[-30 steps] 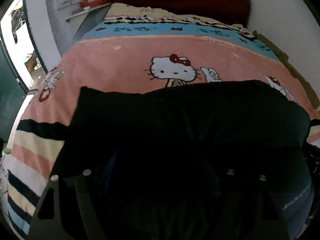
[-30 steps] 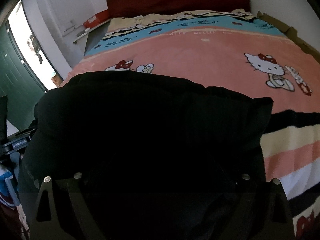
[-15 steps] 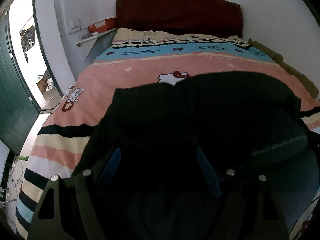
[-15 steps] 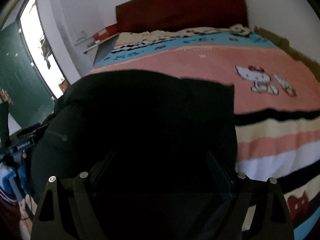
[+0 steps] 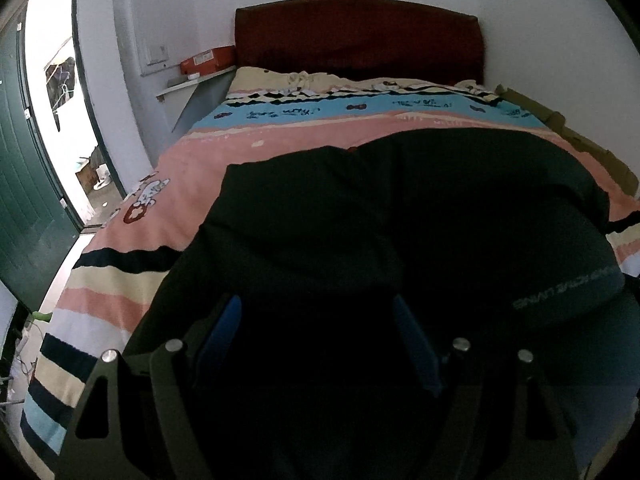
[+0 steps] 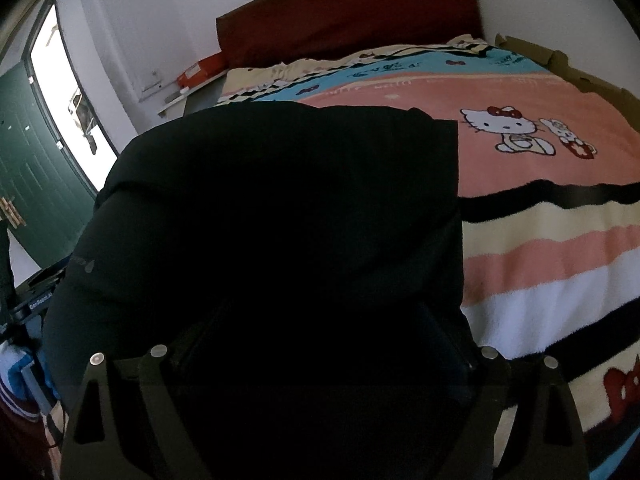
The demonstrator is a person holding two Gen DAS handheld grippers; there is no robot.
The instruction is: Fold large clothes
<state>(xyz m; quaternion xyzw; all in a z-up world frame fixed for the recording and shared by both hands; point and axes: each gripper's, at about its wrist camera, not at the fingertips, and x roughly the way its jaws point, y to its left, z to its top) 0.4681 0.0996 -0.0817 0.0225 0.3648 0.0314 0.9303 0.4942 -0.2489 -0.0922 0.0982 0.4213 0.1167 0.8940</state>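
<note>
Left wrist view: both grippers' fingers (image 5: 224, 330) spread wide over black garment (image 5: 360, 220) on bed (image 5: 120, 280).

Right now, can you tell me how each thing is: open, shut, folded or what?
Black garment: folded over, lying on the blanket.
Left gripper: open, blue fingers spread apart.
Right gripper: too dark to tell.
Green door: open.
Blanket: spread flat over the bed.
</note>
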